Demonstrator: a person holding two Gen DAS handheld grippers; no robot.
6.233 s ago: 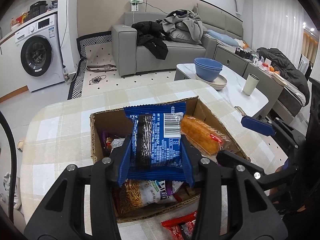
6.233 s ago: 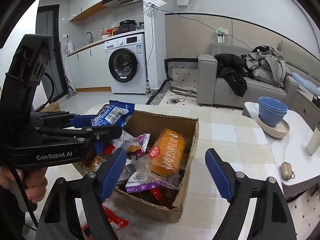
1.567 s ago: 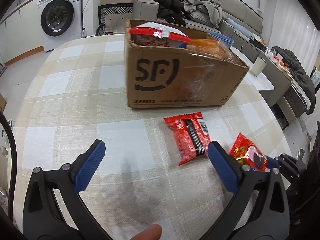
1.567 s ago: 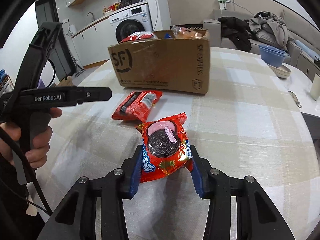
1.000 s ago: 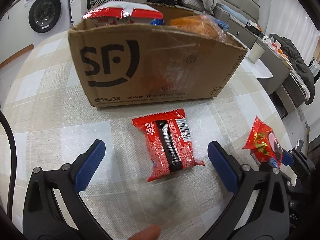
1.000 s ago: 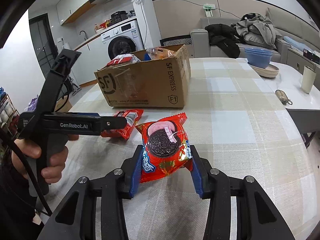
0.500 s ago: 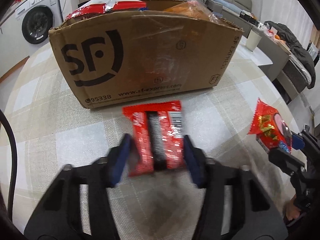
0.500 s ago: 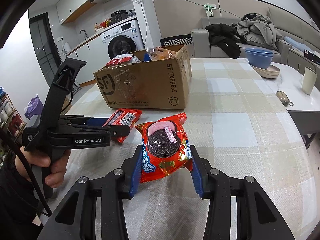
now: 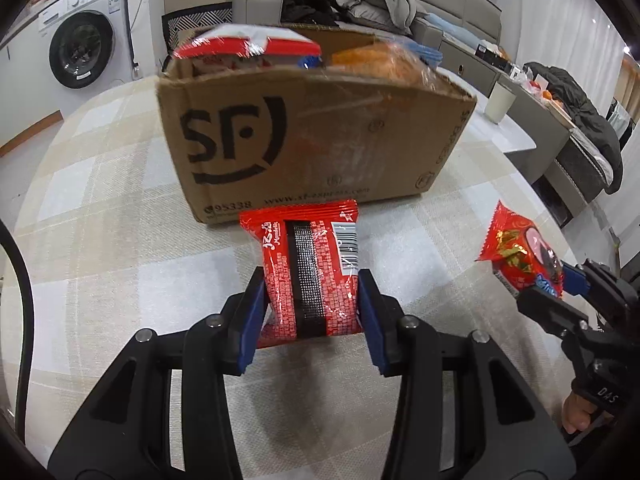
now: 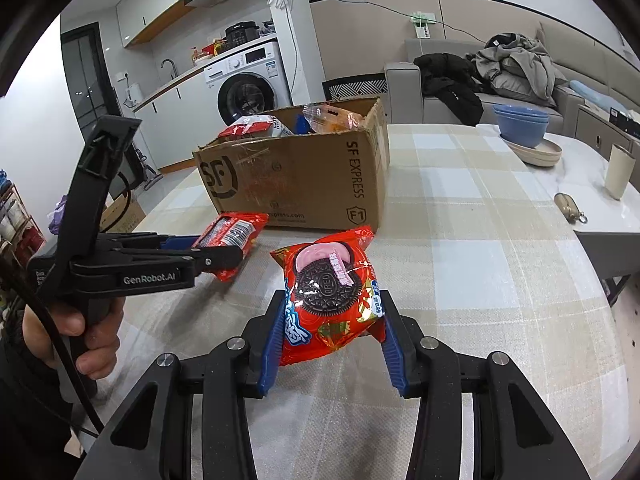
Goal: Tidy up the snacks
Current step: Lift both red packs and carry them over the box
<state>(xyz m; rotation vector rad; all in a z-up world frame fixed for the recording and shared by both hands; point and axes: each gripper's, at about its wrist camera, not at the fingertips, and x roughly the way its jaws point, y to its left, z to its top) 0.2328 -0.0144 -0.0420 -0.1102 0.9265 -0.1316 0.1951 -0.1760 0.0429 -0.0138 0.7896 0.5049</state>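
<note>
Gripping a flat red foil snack packet with a black stripe (image 9: 310,280), the left gripper (image 9: 312,300) has its blue pads pressed against the packet's two long edges, the packet's far end at 12 o'clock lying just before the brown cardboard SF box (image 9: 312,136). That box stands on the beige checked tablecloth (image 9: 100,240), with more wrapped snacks showing above its rim. At 3 o'clock in the left wrist view, the right gripper (image 10: 330,324) is closed on a red Oreo cookie packet (image 10: 332,296), held tilted above the cloth.
</note>
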